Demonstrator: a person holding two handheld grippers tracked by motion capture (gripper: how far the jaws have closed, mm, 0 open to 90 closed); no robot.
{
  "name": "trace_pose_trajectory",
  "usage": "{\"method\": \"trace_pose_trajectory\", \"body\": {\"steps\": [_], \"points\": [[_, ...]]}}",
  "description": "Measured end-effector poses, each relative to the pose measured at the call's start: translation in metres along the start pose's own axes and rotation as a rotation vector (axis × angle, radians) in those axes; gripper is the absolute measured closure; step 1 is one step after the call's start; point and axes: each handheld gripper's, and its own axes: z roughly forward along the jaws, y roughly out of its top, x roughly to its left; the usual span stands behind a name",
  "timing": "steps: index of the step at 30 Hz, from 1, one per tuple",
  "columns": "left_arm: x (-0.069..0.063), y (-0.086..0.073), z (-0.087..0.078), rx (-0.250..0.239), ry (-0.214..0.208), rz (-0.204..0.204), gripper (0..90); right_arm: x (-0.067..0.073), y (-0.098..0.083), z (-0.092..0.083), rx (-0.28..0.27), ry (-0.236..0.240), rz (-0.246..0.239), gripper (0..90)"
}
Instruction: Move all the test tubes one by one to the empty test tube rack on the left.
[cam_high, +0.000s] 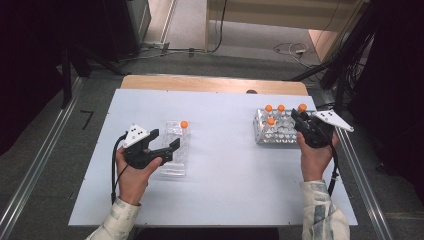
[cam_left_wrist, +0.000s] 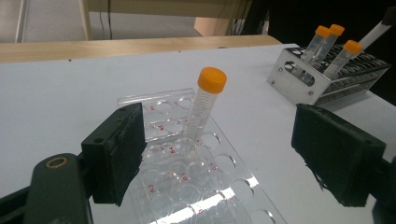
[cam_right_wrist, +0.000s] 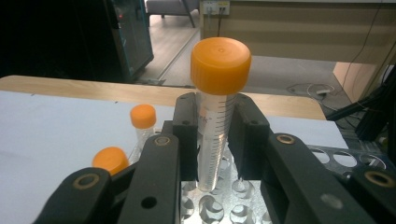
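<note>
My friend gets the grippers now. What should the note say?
Left gripper: open, held at the clear rack, holding nothing.
Right gripper: shut on an orange-capped tube, lifted above the metal rack.
Done, it seems: one tube stands in the clear rack.
Left: three tubes stand in the metal rack; the held one likely goes to the clear rack.

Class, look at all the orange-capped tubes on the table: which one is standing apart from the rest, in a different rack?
The tube in the clear plastic rack by the left gripper; the others are at the metal rack on the right.
</note>
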Motion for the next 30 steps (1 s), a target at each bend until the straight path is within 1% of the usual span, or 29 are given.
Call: {"method": "trace_pose_trajectory", "body": {"steps": [5, 7, 11, 13, 16, 18, 20, 26, 30], "points": [[-0.001, 0.000, -0.001, -0.002, -0.004, 0.002, 18.0, 0.004, 0.000, -0.012, 0.028, 0.027, -0.016, 71.7], [-0.001, 0.000, -0.001, -0.002, -0.005, 0.001, 18.0, 0.006, -0.001, -0.017, 0.037, 0.033, -0.032, 71.7], [-0.002, 0.000, -0.001, -0.002, -0.007, 0.003, 18.0, 0.007, -0.004, -0.024, 0.054, 0.055, -0.023, 71.7], [-0.002, 0.000, -0.002, -0.003, -0.008, 0.004, 18.0, 0.007, -0.007, -0.027, 0.063, 0.065, -0.020, 71.8], [-0.002, 0.001, -0.003, -0.006, -0.007, 0.003, 18.0, 0.009, -0.012, -0.030, 0.080, 0.070, -0.034, 71.7], [-0.002, 0.001, -0.004, -0.005, -0.008, 0.006, 18.0, 0.010, -0.015, -0.032, 0.091, 0.077, -0.030, 71.7], [-0.002, 0.001, -0.004, -0.004, -0.006, 0.007, 18.0, 0.012, -0.017, -0.035, 0.098, 0.085, -0.036, 71.8], [-0.003, 0.000, -0.004, -0.005, -0.008, 0.008, 18.0, 0.019, -0.025, -0.039, 0.120, 0.115, -0.048, 71.7], [-0.004, 0.001, -0.005, -0.010, -0.010, 0.010, 18.0, 0.027, -0.030, -0.040, 0.133, 0.142, -0.052, 71.7]]}}
